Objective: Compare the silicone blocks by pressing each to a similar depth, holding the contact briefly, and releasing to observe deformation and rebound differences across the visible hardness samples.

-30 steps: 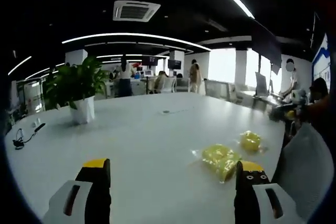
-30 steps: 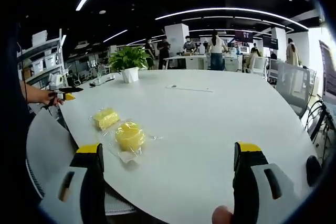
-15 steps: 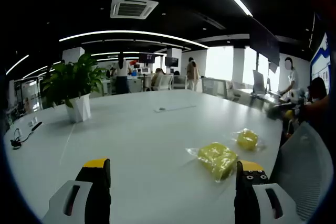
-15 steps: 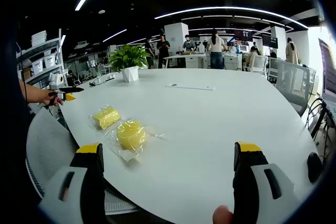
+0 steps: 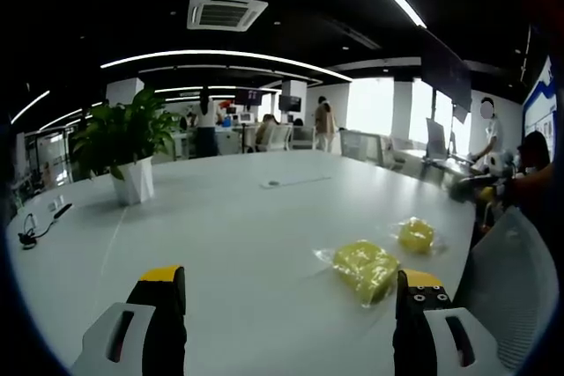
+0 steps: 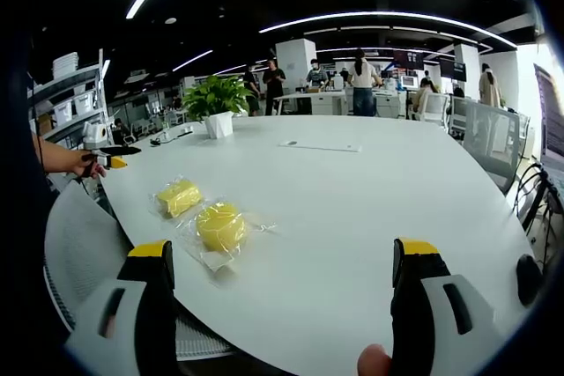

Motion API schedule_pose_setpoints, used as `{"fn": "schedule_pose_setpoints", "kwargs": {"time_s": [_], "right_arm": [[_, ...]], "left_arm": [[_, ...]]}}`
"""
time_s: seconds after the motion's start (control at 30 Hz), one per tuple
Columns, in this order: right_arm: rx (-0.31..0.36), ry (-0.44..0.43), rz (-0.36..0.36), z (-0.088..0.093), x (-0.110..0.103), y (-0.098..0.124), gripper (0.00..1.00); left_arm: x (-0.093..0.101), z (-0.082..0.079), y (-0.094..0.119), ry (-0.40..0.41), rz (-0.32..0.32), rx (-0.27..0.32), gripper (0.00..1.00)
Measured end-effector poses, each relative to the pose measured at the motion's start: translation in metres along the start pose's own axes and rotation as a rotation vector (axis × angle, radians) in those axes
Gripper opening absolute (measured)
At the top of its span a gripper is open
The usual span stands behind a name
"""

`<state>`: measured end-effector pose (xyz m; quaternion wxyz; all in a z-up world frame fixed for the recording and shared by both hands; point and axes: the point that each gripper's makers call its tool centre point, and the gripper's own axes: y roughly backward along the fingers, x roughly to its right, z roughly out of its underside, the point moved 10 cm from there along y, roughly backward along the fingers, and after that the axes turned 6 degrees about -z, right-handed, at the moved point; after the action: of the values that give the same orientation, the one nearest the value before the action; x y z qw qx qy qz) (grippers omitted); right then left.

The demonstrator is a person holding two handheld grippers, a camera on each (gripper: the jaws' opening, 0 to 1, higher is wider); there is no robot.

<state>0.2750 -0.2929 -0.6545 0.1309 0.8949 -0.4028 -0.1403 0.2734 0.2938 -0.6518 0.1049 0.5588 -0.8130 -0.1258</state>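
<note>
Two yellow silicone blocks in clear plastic bags lie on the white table (image 5: 229,235) near its edge. The squarish block (image 5: 366,267) sits just ahead of my left gripper's right jaw, and the round block (image 5: 416,233) lies beyond it. My left gripper (image 5: 288,286) is open above the table with nothing between its jaws. In the right gripper view the round block (image 6: 220,225) is nearer and the squarish block (image 6: 178,196) is behind it, both left of centre. My right gripper (image 6: 280,281) is open and holds nothing, with the blocks ahead of its left jaw.
A potted plant (image 5: 123,145) stands at the far left of the table, with a black cable (image 5: 37,231) near it. A white chair back (image 6: 79,248) is at the table edge by the blocks. A thin flat item (image 6: 306,144) lies mid-table. People stand far behind.
Both views have shifted slightly, so the cameras moved a little. The blocks lie where they were and both pairs of jaws keep the same width.
</note>
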Motion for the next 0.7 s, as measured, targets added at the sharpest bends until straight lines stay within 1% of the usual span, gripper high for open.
{"fn": "schedule_pose_setpoints", "kwargs": {"time_s": [0.1, 0.27, 0.53, 0.7], "right_arm": [[0.003, 0.000, 0.005, 0.0003, 0.0005, 0.0007, 0.97], [0.008, -0.001, 0.000, 0.0000, -0.0028, -0.0002, 0.97], [0.013, 0.002, -0.005, -0.0006, -0.0049, -0.0023, 0.97], [0.010, 0.006, -0.008, -0.0002, -0.0057, -0.0027, 0.97]], "left_arm": [[-0.0005, -0.0011, 0.0003, -0.009, -0.004, 0.007, 1.00], [-0.0033, -0.0010, 0.0007, -0.001, -0.012, 0.012, 1.00], [-0.0020, 0.0010, 0.0025, -0.005, -0.007, 0.011, 1.00], [0.0021, 0.0006, 0.0039, 0.003, -0.008, 0.013, 1.00]]}}
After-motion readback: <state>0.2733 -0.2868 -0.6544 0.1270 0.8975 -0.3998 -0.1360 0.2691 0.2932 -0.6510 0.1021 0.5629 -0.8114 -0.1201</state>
